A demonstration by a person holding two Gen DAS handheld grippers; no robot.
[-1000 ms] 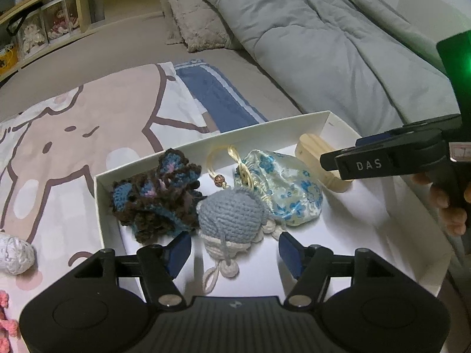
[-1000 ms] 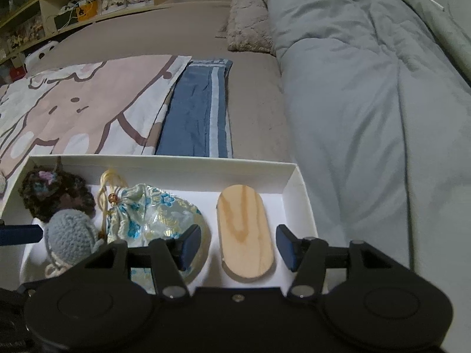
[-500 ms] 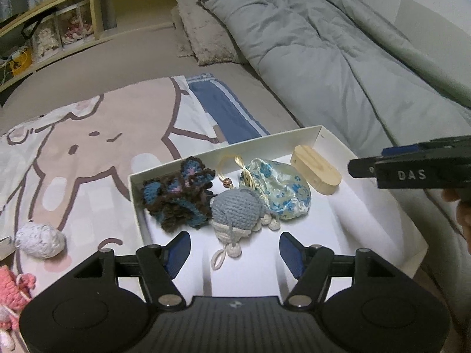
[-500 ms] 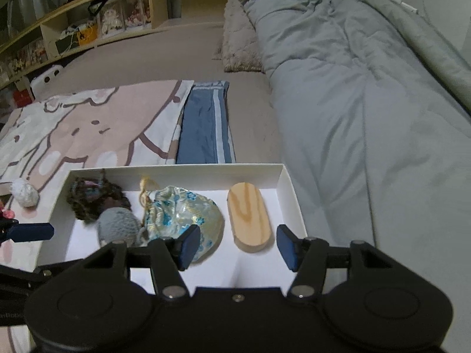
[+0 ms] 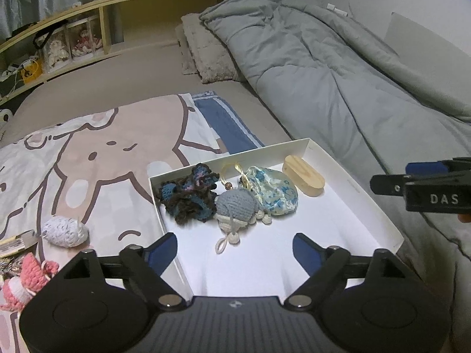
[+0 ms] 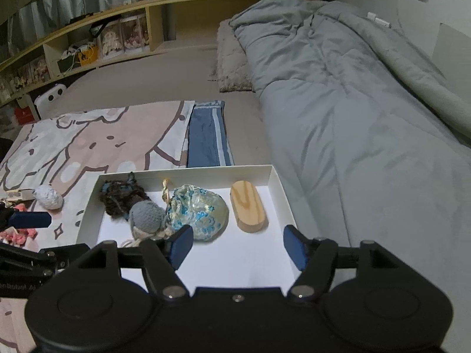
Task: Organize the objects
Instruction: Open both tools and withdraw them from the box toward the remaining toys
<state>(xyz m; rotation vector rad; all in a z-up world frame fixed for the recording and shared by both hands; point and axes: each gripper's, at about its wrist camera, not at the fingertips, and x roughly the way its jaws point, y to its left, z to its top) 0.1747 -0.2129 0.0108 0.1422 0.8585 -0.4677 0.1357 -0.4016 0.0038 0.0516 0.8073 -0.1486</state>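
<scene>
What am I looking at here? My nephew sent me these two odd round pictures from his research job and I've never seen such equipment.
No robot here: a person holds a hand-held gripper in each hand, and each carries a wide-angle camera looking forward along its two blue-padded fingers. One picture comes from the left gripper, the other from the right gripper. Both sets of jaws are opening, and nothing is between them.

They hover over a bed. On it stands a white box holding four things in a row: a dark crocheted piece, a grey-blue crocheted ball, a flowered silk pouch and an oval wooden block. Outside the box, on a cartoon-print cloth, lie a white knitted ball and a pink crocheted item. A grey duvet covers the bed's other side.
</scene>
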